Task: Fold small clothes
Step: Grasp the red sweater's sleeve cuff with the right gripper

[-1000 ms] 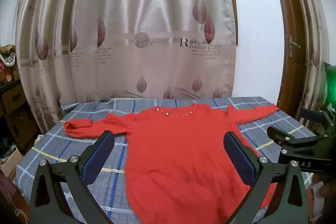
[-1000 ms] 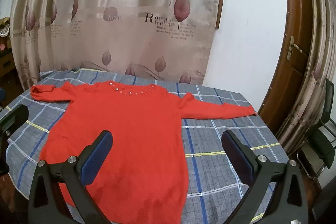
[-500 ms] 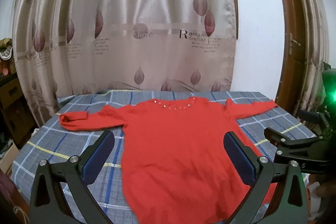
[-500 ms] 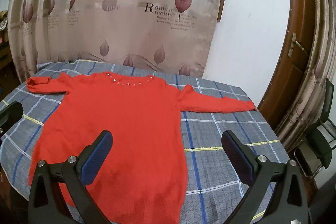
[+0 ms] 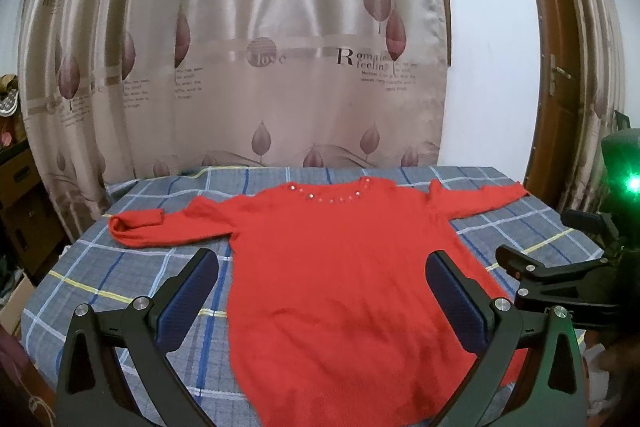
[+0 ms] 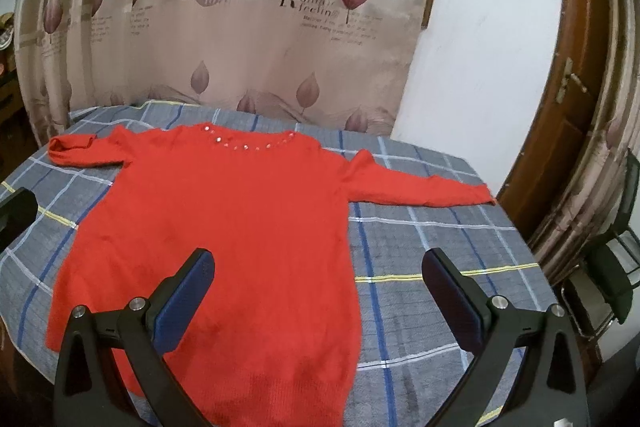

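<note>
A red long-sleeved sweater [image 5: 336,267] with a beaded neckline lies flat, front up, on a table covered with a grey plaid cloth [image 5: 120,279]. Both sleeves stretch out sideways; the left cuff is rolled back. It also shows in the right wrist view [image 6: 224,227]. My left gripper [image 5: 322,271] is open and empty, held above the sweater's lower body. My right gripper [image 6: 318,271] is open and empty, above the sweater's lower right side. The right gripper also shows at the right edge of the left wrist view [image 5: 560,275].
A beige leaf-print curtain [image 5: 260,47] hangs behind the table. A brown door [image 6: 560,87] and a white wall [image 6: 480,47] stand to the right. A dark chair [image 6: 612,267] is right of the table. Boxes and clutter [image 5: 16,195] sit at far left.
Both grippers have risen and drawn back a little from the table, so the sweater sits lower and smaller in both views. Both stay open; the sweater has not moved.
</note>
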The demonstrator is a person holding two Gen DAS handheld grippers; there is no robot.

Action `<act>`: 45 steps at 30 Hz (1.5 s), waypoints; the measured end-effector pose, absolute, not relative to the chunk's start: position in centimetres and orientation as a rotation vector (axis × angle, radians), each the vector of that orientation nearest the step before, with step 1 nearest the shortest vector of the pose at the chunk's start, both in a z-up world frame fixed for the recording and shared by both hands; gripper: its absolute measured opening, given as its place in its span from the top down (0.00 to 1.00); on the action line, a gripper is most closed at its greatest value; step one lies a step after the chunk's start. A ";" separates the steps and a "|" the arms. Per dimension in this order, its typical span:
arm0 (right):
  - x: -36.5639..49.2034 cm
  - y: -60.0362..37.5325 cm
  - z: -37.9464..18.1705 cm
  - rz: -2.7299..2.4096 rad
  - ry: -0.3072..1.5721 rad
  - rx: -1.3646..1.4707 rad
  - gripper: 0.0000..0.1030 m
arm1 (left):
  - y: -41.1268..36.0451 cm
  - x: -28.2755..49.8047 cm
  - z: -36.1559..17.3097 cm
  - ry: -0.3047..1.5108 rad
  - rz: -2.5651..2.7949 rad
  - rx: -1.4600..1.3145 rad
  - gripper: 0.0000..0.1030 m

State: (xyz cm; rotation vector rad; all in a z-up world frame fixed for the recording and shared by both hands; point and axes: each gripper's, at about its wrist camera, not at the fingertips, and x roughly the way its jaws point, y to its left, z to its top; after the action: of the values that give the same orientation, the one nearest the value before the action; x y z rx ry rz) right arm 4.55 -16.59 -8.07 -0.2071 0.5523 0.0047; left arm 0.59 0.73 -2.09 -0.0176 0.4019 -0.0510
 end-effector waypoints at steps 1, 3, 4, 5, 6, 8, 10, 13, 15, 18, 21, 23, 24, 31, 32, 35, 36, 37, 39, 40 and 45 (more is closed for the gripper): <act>4.9 -16.7 -8.3 0.023 0.563 -0.199 0.00 | 0.8 0.8 -2.1 0.401 -0.052 -0.013 0.00; 6.4 -17.7 -8.9 0.113 0.595 -0.151 0.00 | 1.1 1.7 -2.3 0.398 -0.045 -0.006 0.00; 7.0 -18.2 -9.2 0.145 0.604 -0.130 0.00 | 1.2 2.2 -2.5 0.397 -0.041 -0.003 0.00; 8.1 -19.1 -9.6 0.183 0.624 -0.095 0.02 | 1.5 3.0 -2.8 0.401 -0.038 -0.001 0.00; 9.4 -20.4 -10.3 0.224 0.651 -0.045 0.05 | 1.9 4.0 -3.2 0.414 -0.039 -0.004 0.00; 12.6 -23.9 -11.6 0.288 0.710 0.084 0.20 | 2.9 6.2 -4.0 0.448 -0.046 -0.029 0.00; 15.3 -27.4 -12.7 0.296 0.764 0.198 0.30 | 4.1 8.6 -5.0 0.481 -0.063 -0.066 0.00; 19.7 -34.4 -14.6 0.263 0.803 0.403 0.31 | 5.9 11.8 -6.9 0.512 -0.074 -0.134 0.00; 22.7 -39.7 -15.4 0.193 0.812 0.510 0.35 | 7.4 13.7 -8.6 0.513 -0.059 -0.211 0.00; 26.1 -46.8 -15.7 0.111 0.784 0.639 0.45 | 9.2 16.2 -10.7 0.550 -0.029 -0.315 0.00; 29.5 -53.0 -16.0 0.065 0.763 0.781 0.51 | 10.4 17.9 -12.3 0.594 0.001 -0.400 0.00; 31.8 -56.9 -16.4 0.019 0.749 0.844 0.51 | 11.0 18.4 -12.8 0.598 0.011 -0.435 0.00; 32.5 -58.1 -16.6 0.004 0.749 0.866 0.51 | 11.1 18.5 -12.9 0.597 0.023 -0.439 0.00; 37.2 -62.3 -18.6 -0.081 0.749 0.915 0.51 | 10.4 18.9 -13.2 0.625 0.041 -0.412 0.00; 38.1 -62.3 -18.9 -0.087 0.755 0.918 0.51 | 10.2 19.1 -13.2 0.632 0.038 -0.400 0.00; 38.8 -62.9 -19.7 -0.096 0.757 0.928 0.51 | 9.4 19.3 -13.4 0.663 0.029 -0.361 0.00; 39.2 -62.9 -19.8 -0.097 0.745 0.936 0.51 | 9.1 19.4 -13.4 0.669 0.028 -0.347 0.00; 39.1 -63.1 -19.8 -0.096 0.737 0.943 0.52 | 9.0 19.4 -13.4 0.671 0.026 -0.338 0.00; 39.6 -63.4 -20.0 -0.099 0.714 0.973 0.52 | 8.6 19.4 -13.3 0.676 0.028 -0.319 0.00; 39.7 -63.6 -20.1 -0.099 0.707 0.985 0.52 | 8.5 19.5 -13.3 0.679 0.029 -0.313 0.00; 40.5 -63.4 -20.5 -0.171 0.759 0.917 0.97 | 8.3 19.6 -13.5 0.687 0.035 -0.308 0.00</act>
State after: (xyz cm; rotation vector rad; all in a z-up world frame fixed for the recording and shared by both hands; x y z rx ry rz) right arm 40.52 -63.43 -20.53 0.9166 0.7594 -0.1709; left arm 19.56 8.35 -13.46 -0.3081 0.6869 0.0351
